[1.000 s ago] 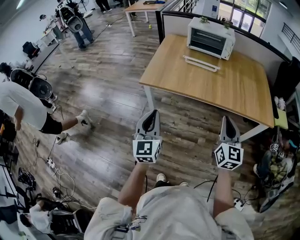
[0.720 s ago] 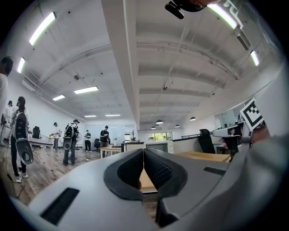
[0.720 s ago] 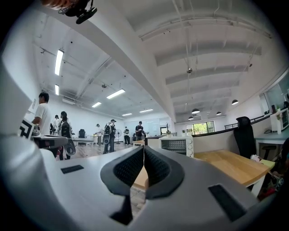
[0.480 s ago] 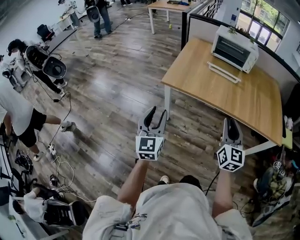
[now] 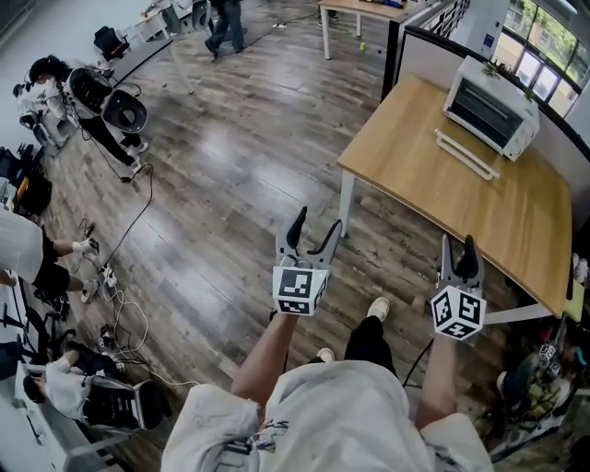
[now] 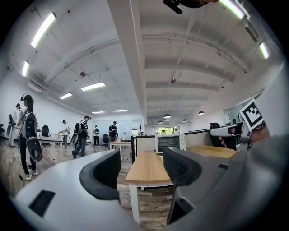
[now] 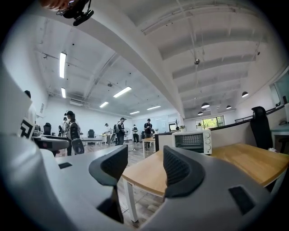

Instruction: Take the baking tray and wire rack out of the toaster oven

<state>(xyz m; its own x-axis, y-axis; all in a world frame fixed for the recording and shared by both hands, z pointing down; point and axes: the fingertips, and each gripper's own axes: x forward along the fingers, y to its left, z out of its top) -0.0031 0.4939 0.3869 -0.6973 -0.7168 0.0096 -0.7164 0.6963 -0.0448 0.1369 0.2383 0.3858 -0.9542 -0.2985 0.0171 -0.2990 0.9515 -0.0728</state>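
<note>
The white toaster oven point(image 5: 491, 111) stands at the far end of a wooden table point(image 5: 461, 198); it also shows small in the left gripper view point(image 6: 169, 143) and the right gripper view point(image 7: 192, 141). A white bar-like piece point(image 5: 466, 155) lies on the table just in front of it. No baking tray or wire rack can be made out. My left gripper point(image 5: 312, 227) point(image 6: 141, 169) and right gripper point(image 5: 458, 247) point(image 7: 144, 169) are held level over the floor, well short of the table. Both jaws have just been opening and stand open with nothing between them.
A dark partition point(image 5: 433, 51) backs the table. Cables point(image 5: 120, 295) and gear point(image 5: 101, 97) lie on the wood floor at the left, with people point(image 5: 28, 253) there. A second table point(image 5: 369, 9) stands farther back. Bags and a power strip point(image 5: 544, 387) sit at the lower right.
Both grippers went from shut to open. The person stepped forward, and the table and oven now sit farther right in the head view.
</note>
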